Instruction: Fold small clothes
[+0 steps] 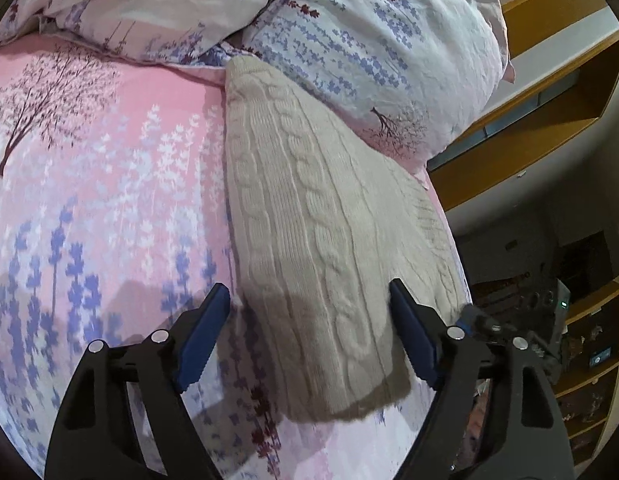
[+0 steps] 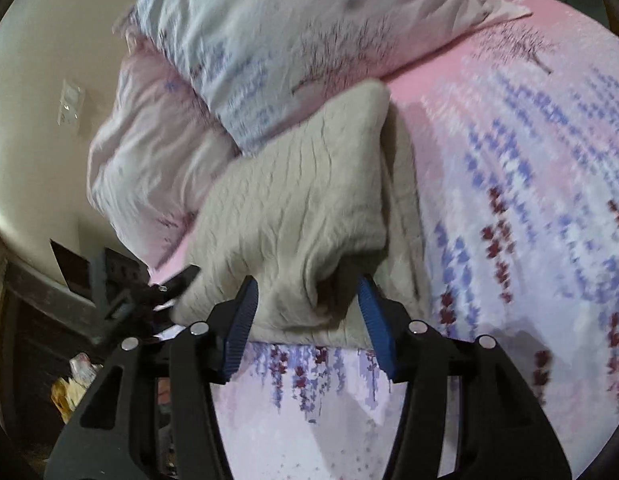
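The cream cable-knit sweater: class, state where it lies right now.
The cream cable-knit sweater lies on the pink floral bedsheet, its far end against the pillow, its near end between the open left hand-held gripper.

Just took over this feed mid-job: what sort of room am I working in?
Most likely a bedroom: a pink floral bedsheet, plump floral pillows at its head, and a beige cable-knit sweater laid on the bed.

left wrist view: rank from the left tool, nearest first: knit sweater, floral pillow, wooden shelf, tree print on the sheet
1. Knit sweater: its near end lies between the open fingers of the left tool.
2. Tree print: far left on the pink sheet.
3. Floral pillow: at the sweater's far end, upper right.
4. Wooden shelf: beyond the bed, far right.
2 and 3 are too close to call.
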Demonstrator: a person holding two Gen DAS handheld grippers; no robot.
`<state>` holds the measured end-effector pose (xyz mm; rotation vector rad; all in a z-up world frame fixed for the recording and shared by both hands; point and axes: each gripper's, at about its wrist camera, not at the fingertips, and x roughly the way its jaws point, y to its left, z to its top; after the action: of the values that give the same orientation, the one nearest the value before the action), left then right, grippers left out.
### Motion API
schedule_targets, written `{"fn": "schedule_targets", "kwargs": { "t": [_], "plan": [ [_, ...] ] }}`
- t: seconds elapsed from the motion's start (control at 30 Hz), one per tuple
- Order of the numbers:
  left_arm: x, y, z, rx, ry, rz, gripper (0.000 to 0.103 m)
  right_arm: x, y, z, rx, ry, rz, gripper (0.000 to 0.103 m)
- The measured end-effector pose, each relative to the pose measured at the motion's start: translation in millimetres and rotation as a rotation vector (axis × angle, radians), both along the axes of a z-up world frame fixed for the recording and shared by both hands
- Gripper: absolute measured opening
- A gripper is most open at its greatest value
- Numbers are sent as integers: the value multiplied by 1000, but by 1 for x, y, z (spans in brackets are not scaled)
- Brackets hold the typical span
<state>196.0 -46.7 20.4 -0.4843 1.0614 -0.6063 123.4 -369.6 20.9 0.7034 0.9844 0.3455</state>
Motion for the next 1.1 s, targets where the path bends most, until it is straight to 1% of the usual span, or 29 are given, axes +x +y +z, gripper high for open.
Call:
{"fn": "schedule_targets", "kwargs": {
  "t": [0.07, 0.1, 0.13, 0.2, 0.27, 0.3, 0.33, 0.4, 0.43, 0.5, 0.53, 0.6, 0.67, 0.73, 0.77, 0.8, 0.83, 0.87, 0.9, 0.93, 0.97, 1.0, 1.1],
  "plan": [
    [-4, -1, 0, -8, -7, 0, 66, 6, 12, -12, -2, 17, 31, 13],
    [-7, -2, 0, -6, -14, -1, 59, 6, 16, -13, -24, 11, 29, 10],
    [-8, -3, 1, 9, -25, 1, 54, 6, 19, -5, -77, -21, 22, 9],
    [-12, -4, 2, 28, -49, -10, 49, 6, 21, 18, -138, -101, 2, 8],
    [-12, -2, 1, 13, -45, -10, 47, 0, 20, 57, -234, -221, -28, 8],
    [-12, 0, 1, -2, -41, -11, 47, -3, 21, 71, -274, -258, -29, 8],
    [-14, 0, 1, -7, -42, -12, 46, -8, 26, 84, -340, -287, -18, 8],
    [-18, 0, 0, 0, -46, -18, 44, -10, 33, 85, -422, -277, -1, 8],
    [-20, -1, -1, 7, -45, -20, 43, -12, 35, 74, -480, -234, 12, 8],
    [-24, -1, -6, 16, -35, -28, 40, -16, 32, 47, -523, -141, 30, 8],
    [-24, -1, -8, 20, -33, -30, 39, -15, 29, 26, -505, -74, 35, 8],
    [-26, -3, -10, 41, -44, -36, 38, -13, 26, 7, -472, -22, 30, 8],
    [-27, -6, -10, 66, -57, -38, 38, -11, 25, 0, -453, -12, 20, 9],
    [-27, -7, -11, 74, -61, -44, 39, -8, 23, 0, -441, 2, 19, 11],
    [-28, -6, -10, 69, -62, -49, 41, -7, 22, 2, -425, 1, 18, 18],
    [-29, -3, -8, 57, -62, -49, 46, -9, 18, 7, -396, -8, 16, 28],
    [-29, 0, -6, 50, -65, -43, 55, -12, 10, 12, -354, -27, 2, 36],
    [-29, 4, -4, 45, -68, -31, 62, -16, -1, 18, -324, -44, -25, 54],
    [-25, 9, 0, 44, -77, -6, 74, -15, -9, 24, -301, -57, -54, 63],
    [-22, 10, 2, 45, -81, 12, 78, -12, -21, 28, -263, -64, -89, 63],
    [-17, 13, 4, 38, -81, 30, 79, -7, -29, 29, -229, -67, -105, 63],
    [-7, 15, 5, 12, -71, 47, 81, -1, -37, 30, -194, -67, -118, 63],
    [16, 9, 3, -11, -23, 74, 83, 32, -56, 19, -114, -21, -168, 63]
  ]
}}
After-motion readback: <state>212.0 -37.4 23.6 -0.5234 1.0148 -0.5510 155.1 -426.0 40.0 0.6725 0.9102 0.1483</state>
